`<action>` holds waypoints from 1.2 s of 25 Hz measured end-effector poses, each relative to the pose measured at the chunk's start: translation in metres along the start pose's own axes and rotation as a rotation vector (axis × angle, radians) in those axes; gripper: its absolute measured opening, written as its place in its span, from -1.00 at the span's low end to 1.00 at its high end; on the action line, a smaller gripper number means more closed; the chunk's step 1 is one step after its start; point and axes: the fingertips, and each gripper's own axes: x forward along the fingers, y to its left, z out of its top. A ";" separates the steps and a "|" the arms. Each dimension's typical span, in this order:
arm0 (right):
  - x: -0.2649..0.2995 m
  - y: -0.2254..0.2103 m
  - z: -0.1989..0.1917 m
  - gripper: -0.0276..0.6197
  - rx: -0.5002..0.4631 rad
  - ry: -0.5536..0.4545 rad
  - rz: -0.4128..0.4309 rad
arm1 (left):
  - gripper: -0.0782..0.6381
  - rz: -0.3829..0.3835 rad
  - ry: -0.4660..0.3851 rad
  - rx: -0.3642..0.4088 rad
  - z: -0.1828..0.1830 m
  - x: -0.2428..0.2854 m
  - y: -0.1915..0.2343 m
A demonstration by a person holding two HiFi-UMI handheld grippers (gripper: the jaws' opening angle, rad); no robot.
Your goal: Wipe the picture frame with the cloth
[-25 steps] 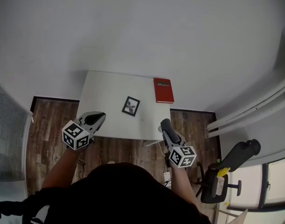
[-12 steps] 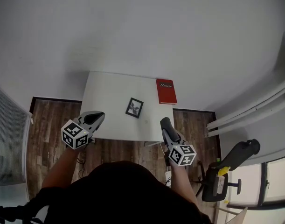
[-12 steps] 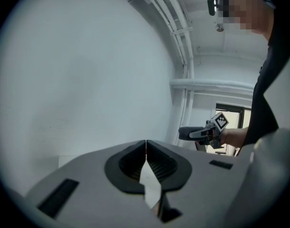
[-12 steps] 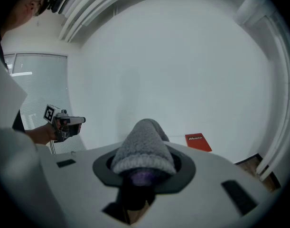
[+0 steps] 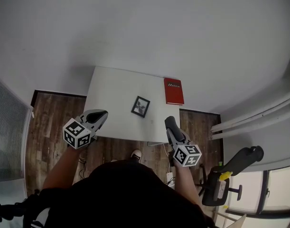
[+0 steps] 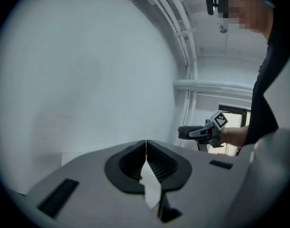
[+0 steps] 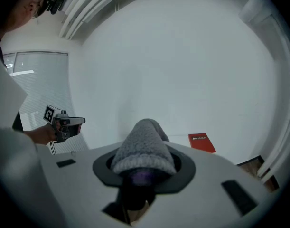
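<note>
Wiping has not begun: the picture frame (image 5: pixel 141 106) lies flat near the middle of the white table (image 5: pixel 107 87), just left of a red book (image 5: pixel 173 90), and both tools hang short of the near edge, touching nothing on it. The right tool (image 5: pixel 169 123) pinches a grey fleecy cloth (image 7: pixel 144 148) that seems to be bunched over its tips, while the left tool (image 6: pixel 145 146) is pressed together on nothing. The reach and the whole wipe remain to be done.

On the table (image 5: pixel 111 94), picture frame (image 5: pixel 141 106) central, book (image 5: pixel 173 90) to its right.
</note>
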 end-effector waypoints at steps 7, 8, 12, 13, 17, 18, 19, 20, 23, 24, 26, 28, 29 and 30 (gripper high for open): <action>0.023 -0.008 0.005 -0.57 -0.004 -0.006 0.052 | -0.75 0.063 0.011 -0.001 -0.002 -0.002 0.008; 0.027 -0.011 0.007 -0.57 -0.005 -0.010 0.061 | -0.75 0.075 0.010 0.004 0.000 -0.001 0.010; 0.047 -0.027 0.012 -0.57 0.001 -0.017 0.086 | -0.75 0.126 0.004 0.008 0.010 0.002 0.020; 0.052 -0.031 0.016 -0.57 0.002 -0.020 0.092 | -0.75 0.137 0.005 0.007 0.013 0.004 0.023; 0.077 -0.047 0.027 -0.57 0.005 -0.025 0.117 | -0.75 0.165 0.028 0.009 0.018 0.021 0.036; 0.083 -0.054 0.028 -0.57 0.007 -0.020 0.120 | -0.75 0.169 0.030 0.008 0.019 0.029 0.038; 0.088 -0.061 0.028 -0.57 0.010 -0.012 0.124 | -0.75 0.171 0.029 0.008 0.022 0.037 0.039; 0.094 -0.068 0.029 -0.57 0.012 -0.005 0.126 | -0.75 0.170 0.028 0.008 0.024 0.046 0.040; 0.110 -0.088 0.033 -0.57 0.015 0.011 0.136 | -0.75 0.169 0.034 0.013 0.029 0.070 0.043; 0.116 -0.093 0.036 -0.57 0.013 0.012 0.141 | -0.75 0.170 0.039 0.013 0.029 0.077 0.046; 0.128 -0.104 0.042 -0.57 0.010 0.011 0.148 | -0.75 0.174 0.045 0.011 0.030 0.092 0.051; 0.137 -0.115 0.048 -0.57 0.007 0.008 0.154 | -0.75 0.178 0.045 0.012 0.034 0.105 0.055; 0.142 -0.120 0.050 -0.57 0.007 0.007 0.158 | -0.75 0.179 0.044 0.013 0.036 0.111 0.056; 0.146 -0.125 0.052 -0.57 0.008 0.007 0.160 | -0.75 0.178 0.045 0.015 0.037 0.118 0.057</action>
